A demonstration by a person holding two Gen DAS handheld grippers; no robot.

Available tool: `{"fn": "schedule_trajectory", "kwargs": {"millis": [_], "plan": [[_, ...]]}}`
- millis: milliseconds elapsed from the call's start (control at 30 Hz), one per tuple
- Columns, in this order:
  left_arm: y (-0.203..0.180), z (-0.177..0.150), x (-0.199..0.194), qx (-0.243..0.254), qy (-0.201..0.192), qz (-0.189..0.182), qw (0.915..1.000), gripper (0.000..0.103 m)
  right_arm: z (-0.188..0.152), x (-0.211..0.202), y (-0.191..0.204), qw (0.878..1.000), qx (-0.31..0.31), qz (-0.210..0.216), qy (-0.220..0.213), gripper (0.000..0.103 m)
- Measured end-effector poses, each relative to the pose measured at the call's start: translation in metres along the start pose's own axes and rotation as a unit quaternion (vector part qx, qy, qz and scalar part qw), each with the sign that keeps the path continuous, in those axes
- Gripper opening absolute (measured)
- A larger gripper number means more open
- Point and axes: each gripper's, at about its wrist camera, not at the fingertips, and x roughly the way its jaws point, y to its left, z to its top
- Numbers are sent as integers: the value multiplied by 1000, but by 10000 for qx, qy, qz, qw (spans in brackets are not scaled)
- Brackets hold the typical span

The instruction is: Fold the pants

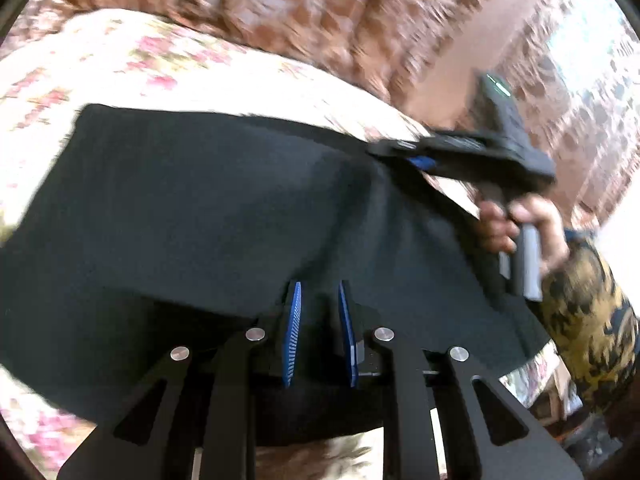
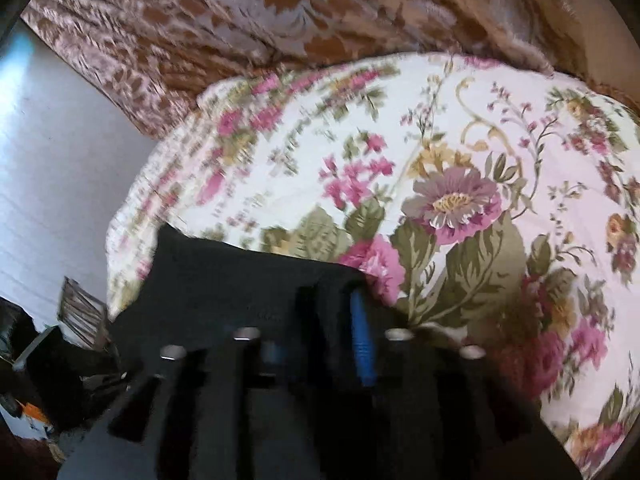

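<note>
The black pants (image 1: 192,208) lie spread over a floral bedspread (image 1: 132,52). My left gripper (image 1: 319,286) is at the near edge of the pants, and dark cloth fills the narrow gap between its blue pads (image 1: 294,332); it is shut on that fold. At the right a hand (image 1: 516,224) holds my right gripper (image 1: 386,149), whose tip pinches the far right corner of the pants, and the cloth rises to it in a ridge. In the right wrist view the pants (image 2: 240,280) bunch between the fingers of the right gripper (image 2: 330,296), beside one blue pad (image 2: 360,340).
A brown patterned cover (image 2: 280,12) lies along the far side of the bedspread (image 2: 460,152). To the left of the bed are pale floor (image 2: 52,184) and dark clutter with a box (image 2: 32,380). A patterned sleeve (image 1: 588,320) is at the right.
</note>
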Motion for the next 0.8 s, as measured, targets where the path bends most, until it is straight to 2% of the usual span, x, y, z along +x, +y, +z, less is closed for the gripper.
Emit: {"fn": "schedule_trajectory", "kwargs": {"millis": [33, 67, 200, 267, 367, 467, 567, 600, 667, 767, 800], "plan": [[10, 2, -10, -117, -115, 109, 9998, 18, -2, -11, 4, 9997, 8, -100, -203, 55], [27, 5, -26, -332, -300, 242, 9987, 18, -3, -19, 8, 9991, 20, -169, -391, 59], [77, 4, -74, -962, -778, 722, 9897, 18, -18, -54, 16, 9969, 188, -11, -763, 59], [100, -1, -96, -1229, -952, 1005, 9827, 18, -33, -64, 24, 9966, 183, 44, -808, 59], [125, -6, -123, -1597, -1055, 1201, 9741, 18, -65, -72, 36, 9969, 118, 82, -772, 60], [141, -15, -135, -1905, -1082, 1152, 9689, 18, -96, -76, 43, 9974, 122, 69, -704, 63], [145, -21, -132, -2097, -1020, 924, 9680, 18, -124, -76, 44, 9979, 188, -11, -612, 63], [144, -22, -130, -2130, -986, 900, 9679, 21, -133, -76, 44, 9979, 249, -16, -604, 63], [141, -23, -121, -2159, -944, 856, 9681, 35, -145, -78, 43, 9976, 302, -69, -624, 63], [136, -22, -111, -2057, -901, 785, 9713, 35, -158, -80, 39, 9969, 454, -106, -630, 65], [132, -22, -108, -1970, -849, 903, 9725, 30, -160, -80, 39, 9967, 469, -147, -641, 65]]}}
